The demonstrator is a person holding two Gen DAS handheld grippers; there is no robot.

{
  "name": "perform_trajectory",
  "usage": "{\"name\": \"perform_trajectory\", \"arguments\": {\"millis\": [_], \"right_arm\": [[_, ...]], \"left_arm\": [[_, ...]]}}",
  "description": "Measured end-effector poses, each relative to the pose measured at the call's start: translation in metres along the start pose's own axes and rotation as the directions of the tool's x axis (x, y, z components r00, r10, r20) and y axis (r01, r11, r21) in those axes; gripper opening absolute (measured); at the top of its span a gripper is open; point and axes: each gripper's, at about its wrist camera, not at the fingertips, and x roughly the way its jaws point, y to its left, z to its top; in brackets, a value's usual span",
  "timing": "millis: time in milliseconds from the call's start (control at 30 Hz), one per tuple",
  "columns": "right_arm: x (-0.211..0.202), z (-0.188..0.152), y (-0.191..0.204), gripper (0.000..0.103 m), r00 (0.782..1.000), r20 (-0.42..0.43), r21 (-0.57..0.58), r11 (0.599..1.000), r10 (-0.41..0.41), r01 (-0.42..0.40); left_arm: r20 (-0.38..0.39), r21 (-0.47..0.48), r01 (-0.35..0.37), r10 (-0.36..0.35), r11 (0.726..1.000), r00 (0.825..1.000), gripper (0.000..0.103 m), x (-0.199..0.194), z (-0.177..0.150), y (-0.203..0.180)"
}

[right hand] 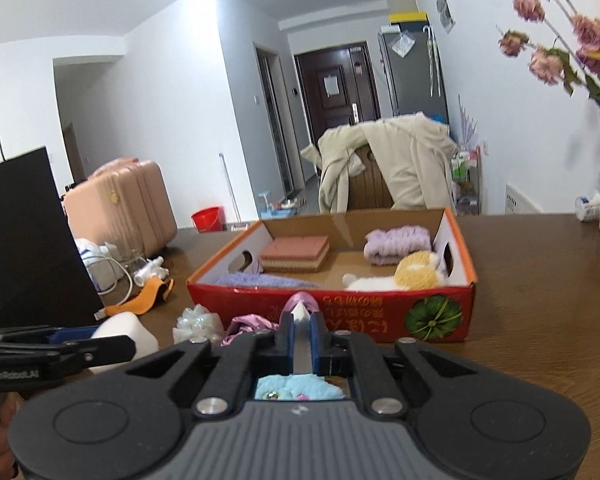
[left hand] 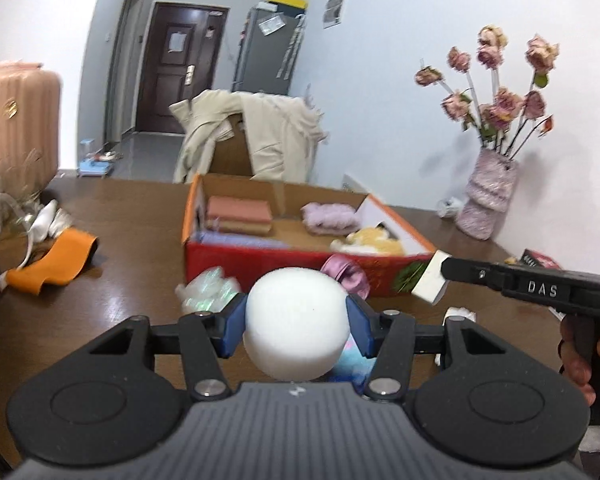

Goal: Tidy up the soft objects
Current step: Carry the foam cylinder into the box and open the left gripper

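A white foam ball [left hand: 297, 322] is clamped between the blue pads of the left claw [left hand: 296, 326], held above the brown surface [left hand: 120, 300] just in front of the red cardboard box [left hand: 284, 268]. In the right wrist view the same ball [right hand: 128, 334] is seen at the lower left, gripped by the left claw [right hand: 100, 340].

The right claw [right hand: 302, 330] is nearly closed, its jaws pinched on a thin white piece [right hand: 301, 314] that sticks out as a point at the tips. In the left wrist view the right claw [left hand: 440, 276] is seen holding a white block [left hand: 434, 280] against the box's near right corner; a hand [left hand: 580, 360] is wrapped on its handle.

Inside the box, counted from its red front wall: folded pink and tan cloths [right hand: 294, 258] at the back left, a lilac towel [right hand: 260, 280] at the front left, a fluffy purple roll [right hand: 398, 246] at the back right, an orange and white plush toy [right hand: 400, 276] at the front right.

Outside, touching or just before the front wall: a shiny purple pouch [left hand: 346, 274] and a crinkled clear bundle [left hand: 208, 290]. A light blue fluffy item [right hand: 298, 388] lies nearer than the pouch, under the right claw. An orange cloth [left hand: 56, 260] lies well left of the box.
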Motion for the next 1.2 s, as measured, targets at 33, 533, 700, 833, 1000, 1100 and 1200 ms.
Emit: {"name": "perform_trajectory", "arguments": {"millis": [33,533,700,833,1000,1100,1200], "right_arm": [[-0.002,0.003,-0.001,0.008,1.0,0.004,0.001,1.0,0.005,-0.005],[0.189,0.112,-0.026,0.008,0.972,-0.201,0.156,0.983,0.124,-0.093],[0.268,0.107,-0.039,0.009,0.934,-0.339,0.257,0.966,0.111,-0.021],[0.292,0.099,-0.044,0.013,0.915,-0.378,0.325,0.945,0.142,-0.012],[0.284,0.099,-0.046,0.028,0.918,-0.356,0.348,0.937,0.176,-0.044],[0.262,0.11,-0.042,0.029,0.933,-0.328,0.315,0.948,0.15,-0.042],[0.225,0.125,-0.036,0.033,0.953,-0.279,0.255,0.966,0.122,-0.049]], "left_arm": [[0.012,0.012,0.001,-0.001,1.0,1.0,0.054,0.004,0.009,0.001],[-0.166,0.044,-0.131,0.136,0.99,0.977,0.054,0.22,0.112,0.062],[-0.215,0.037,-0.144,0.149,0.989,0.965,0.064,0.252,0.105,0.073],[-0.195,-0.005,-0.136,0.133,0.991,0.972,0.068,0.244,0.107,0.084],[-0.144,0.006,-0.156,0.156,0.988,0.977,0.08,0.214,0.12,0.08],[-0.123,0.019,-0.153,0.154,0.988,0.98,0.08,0.187,0.13,0.073],[-0.086,0.04,-0.154,0.157,0.987,0.984,0.082,0.15,0.138,0.06]]}}
